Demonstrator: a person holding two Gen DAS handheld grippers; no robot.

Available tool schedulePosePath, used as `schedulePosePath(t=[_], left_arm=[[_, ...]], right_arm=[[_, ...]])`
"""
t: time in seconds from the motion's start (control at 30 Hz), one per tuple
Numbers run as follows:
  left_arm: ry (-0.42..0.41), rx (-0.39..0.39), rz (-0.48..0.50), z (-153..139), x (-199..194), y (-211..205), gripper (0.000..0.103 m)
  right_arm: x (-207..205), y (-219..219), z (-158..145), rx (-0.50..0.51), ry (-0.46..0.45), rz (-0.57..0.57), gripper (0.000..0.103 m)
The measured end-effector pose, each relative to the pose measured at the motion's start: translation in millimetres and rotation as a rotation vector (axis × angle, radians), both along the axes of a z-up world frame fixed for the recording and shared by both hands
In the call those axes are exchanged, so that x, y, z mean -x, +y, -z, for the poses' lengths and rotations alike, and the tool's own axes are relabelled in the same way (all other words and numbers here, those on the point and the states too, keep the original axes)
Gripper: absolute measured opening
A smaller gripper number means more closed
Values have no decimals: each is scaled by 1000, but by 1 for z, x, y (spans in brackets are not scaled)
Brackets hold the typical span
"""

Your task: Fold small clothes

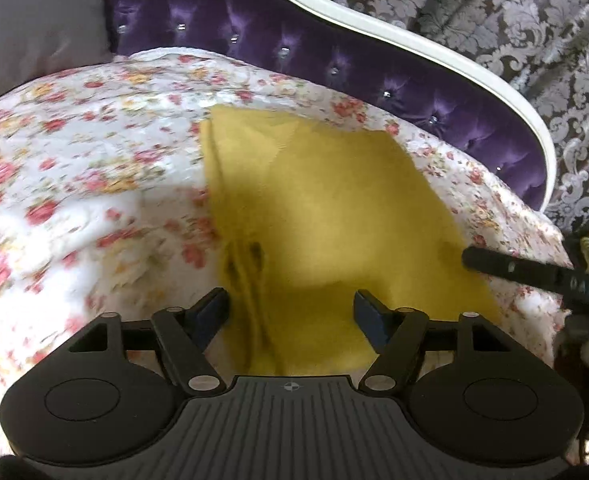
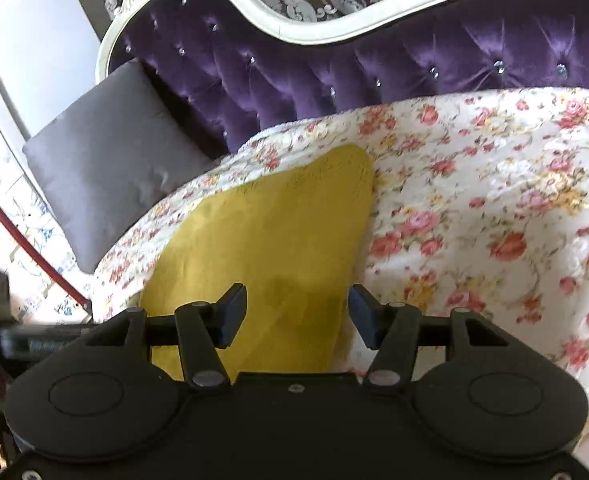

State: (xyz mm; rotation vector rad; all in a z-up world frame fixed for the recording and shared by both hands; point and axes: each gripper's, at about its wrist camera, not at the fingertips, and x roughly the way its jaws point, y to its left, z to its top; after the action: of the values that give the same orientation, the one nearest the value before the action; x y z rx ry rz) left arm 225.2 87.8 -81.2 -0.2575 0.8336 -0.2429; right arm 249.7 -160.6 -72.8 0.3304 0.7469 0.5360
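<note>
Just above the near edge of the mustard-yellow folded cloth garment your left gripper hangs with jaws spread, pinching nothing; your right gripper, likewise spread and empty, hovers at the garment's right edge. It lies on the floral quilted bedspread, short of the purple tufted headboard; square the bunched left layers before creasing

I see one small mustard-yellow garment of soft, fleecy cloth. It lies flat on the flowered bedspread, already folded into a rough rectangle, with one layer over another. Its far end comes near the purple tufted headboard. Along its left edge the cloth gathers into some narrow wrinkles.
</note>
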Motion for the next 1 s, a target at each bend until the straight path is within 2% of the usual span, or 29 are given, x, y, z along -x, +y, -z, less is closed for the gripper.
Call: schedulePosePath(t=[0.17,0.23,0.37,0.53,0.6,0.7,0.77,0.8,0.83,0.9,1.0], left_arm=[[9,57,24,4,-18,-9,73],[12,78,27,4,-23,-11,73],[22,122,31,6,-29,-10,73],[23,140,40,7,-32,-10,73],[21,155,43,8,-34,-9,73],[23,177,54,9,-36,-8,73],[28,196,61,10,-38,-7,57],[50,214,45,13,-39,-6,35],[68,230,22,16,-40,-4,21],[84,272,4,20,-39,1,19],[100,289,0,16,-36,2,17]], right_arm=[[-4,-1,5,-20,0,-20,66],[-12,-2,4,-37,-14,-23,76],[-39,-4,3,-93,-30,-14,76],[-87,-1,22,-157,35,-17,78],[-102,0,33,-208,70,-31,78],[-113,1,41,-292,72,-45,78],[-115,3,42,-316,63,-64,69],[-116,4,42,-311,62,-65,51],[-116,6,43,-296,67,-64,47],[-114,8,42,-284,58,-62,44],[-109,13,32,-210,52,-37,42]])
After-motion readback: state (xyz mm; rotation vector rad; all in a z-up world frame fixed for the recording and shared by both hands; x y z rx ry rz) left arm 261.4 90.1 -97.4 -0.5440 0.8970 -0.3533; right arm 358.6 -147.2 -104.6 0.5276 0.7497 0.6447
